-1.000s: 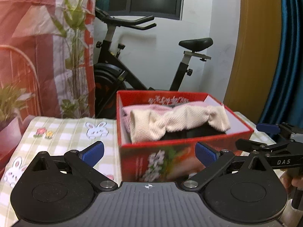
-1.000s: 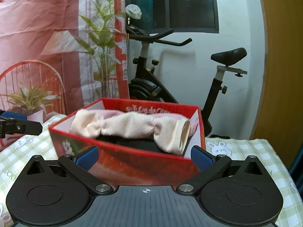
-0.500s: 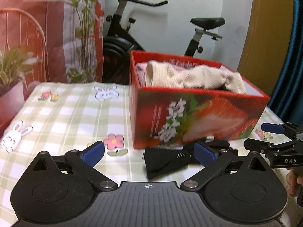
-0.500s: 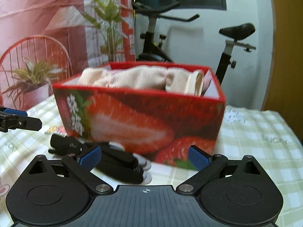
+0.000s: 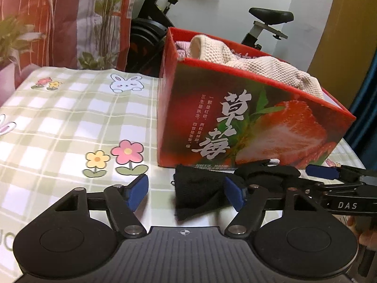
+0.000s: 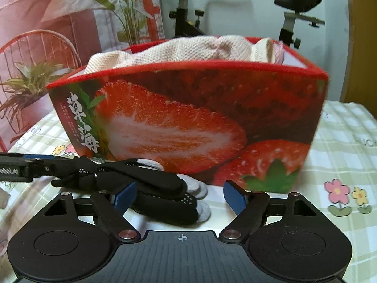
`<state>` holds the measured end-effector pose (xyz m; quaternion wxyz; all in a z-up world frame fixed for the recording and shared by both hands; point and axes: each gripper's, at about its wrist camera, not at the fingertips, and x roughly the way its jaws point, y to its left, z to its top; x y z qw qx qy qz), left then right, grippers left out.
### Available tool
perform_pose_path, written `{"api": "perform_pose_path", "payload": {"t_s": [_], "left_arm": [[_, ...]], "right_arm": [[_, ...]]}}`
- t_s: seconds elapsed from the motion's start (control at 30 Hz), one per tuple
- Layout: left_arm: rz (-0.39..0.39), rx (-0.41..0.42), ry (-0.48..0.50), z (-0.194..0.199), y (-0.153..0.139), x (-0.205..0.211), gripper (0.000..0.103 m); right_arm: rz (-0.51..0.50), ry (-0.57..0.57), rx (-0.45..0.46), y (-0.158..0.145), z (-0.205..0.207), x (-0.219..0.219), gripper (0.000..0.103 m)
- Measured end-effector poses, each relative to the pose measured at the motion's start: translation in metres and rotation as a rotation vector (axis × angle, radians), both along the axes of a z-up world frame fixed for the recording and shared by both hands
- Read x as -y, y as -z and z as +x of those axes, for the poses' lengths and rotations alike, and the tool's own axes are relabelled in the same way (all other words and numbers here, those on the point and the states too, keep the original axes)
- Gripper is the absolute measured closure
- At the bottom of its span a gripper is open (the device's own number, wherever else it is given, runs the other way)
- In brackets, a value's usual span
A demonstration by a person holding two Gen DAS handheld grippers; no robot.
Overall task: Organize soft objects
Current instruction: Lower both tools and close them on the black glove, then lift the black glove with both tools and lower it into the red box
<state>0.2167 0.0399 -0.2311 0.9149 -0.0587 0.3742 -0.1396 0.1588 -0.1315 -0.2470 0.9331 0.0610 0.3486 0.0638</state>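
Note:
A black knit bundle (image 5: 200,188) with grey tips, a glove or a sock, lies on the tablecloth against the front of the red strawberry box (image 5: 247,127). A cream knitted cloth (image 5: 254,66) and something pink fill the box. My left gripper (image 5: 186,193) hangs low over the bundle's cuff end, its jaws closing. The cuff lies between the pads, and the left pad is clear of it. My right gripper (image 6: 180,197) is over the bundle's (image 6: 162,188) grey-tipped end, jaws closing, with a gap at its right pad. Each gripper shows in the other's view: right gripper (image 5: 329,176), left gripper (image 6: 23,167).
The table wears a green checked cloth (image 5: 70,118) with flower and rabbit prints. The box (image 6: 188,118) stands just beyond both grippers. An exercise bike (image 5: 259,18), a potted plant (image 6: 28,87) and a red-and-white curtain stand behind the table.
Both grippers have sunk from above the box's rim to the table in front of it. The black bundle has come between their fingers, and both pairs of jaws have narrowed.

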Motion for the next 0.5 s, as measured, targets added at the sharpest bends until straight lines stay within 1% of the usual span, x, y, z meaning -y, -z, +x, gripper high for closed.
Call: {"api": "perform_pose_path", "payload": {"t_s": [0.03, 0.07, 0.1, 0.13, 0.2, 0.27, 0.3, 0.33, 0.37, 0.4, 0.47, 0.5], "left_arm": [[-0.009, -0.006, 0.004, 0.002, 0.003, 0.001, 0.041], [-0.02, -0.012, 0.013, 0.004, 0.005, 0.002, 0.052], [-0.032, -0.011, 0.025, 0.005, 0.006, 0.004, 0.064], [-0.038, -0.008, 0.035, 0.005, 0.006, 0.005, 0.066], [-0.027, -0.001, 0.042, 0.004, 0.006, 0.009, 0.071], [-0.024, 0.004, 0.054, 0.002, 0.006, 0.01, 0.076], [-0.021, 0.006, 0.059, 0.001, 0.006, 0.012, 0.08], [-0.019, 0.009, 0.066, 0.0, 0.006, 0.013, 0.082], [-0.019, 0.009, 0.074, -0.001, 0.006, 0.014, 0.086], [-0.014, 0.011, 0.078, -0.003, 0.005, 0.015, 0.086], [-0.009, 0.013, 0.083, -0.006, 0.005, 0.018, 0.088], [-0.011, 0.011, 0.085, -0.007, 0.004, 0.019, 0.089]], "right_arm": [[0.004, 0.001, -0.007, 0.001, 0.003, -0.002, 0.026], [0.01, 0.001, -0.012, 0.002, 0.005, -0.004, 0.027], [0.014, -0.001, -0.018, 0.003, 0.007, -0.005, 0.032], [0.018, -0.008, -0.027, 0.004, 0.008, -0.006, 0.038], [0.018, -0.019, -0.041, 0.007, 0.01, -0.009, 0.045], [0.026, -0.032, -0.039, 0.008, 0.009, -0.01, 0.055], [0.031, -0.039, -0.04, 0.007, 0.008, -0.009, 0.064], [0.031, -0.044, -0.04, 0.007, 0.008, -0.01, 0.07], [0.033, -0.05, -0.041, 0.007, 0.007, -0.01, 0.072], [0.038, -0.055, -0.042, 0.006, 0.006, -0.01, 0.077], [0.041, -0.059, -0.043, 0.005, 0.004, -0.009, 0.082], [0.045, -0.06, -0.044, 0.005, 0.003, -0.008, 0.086]]}}
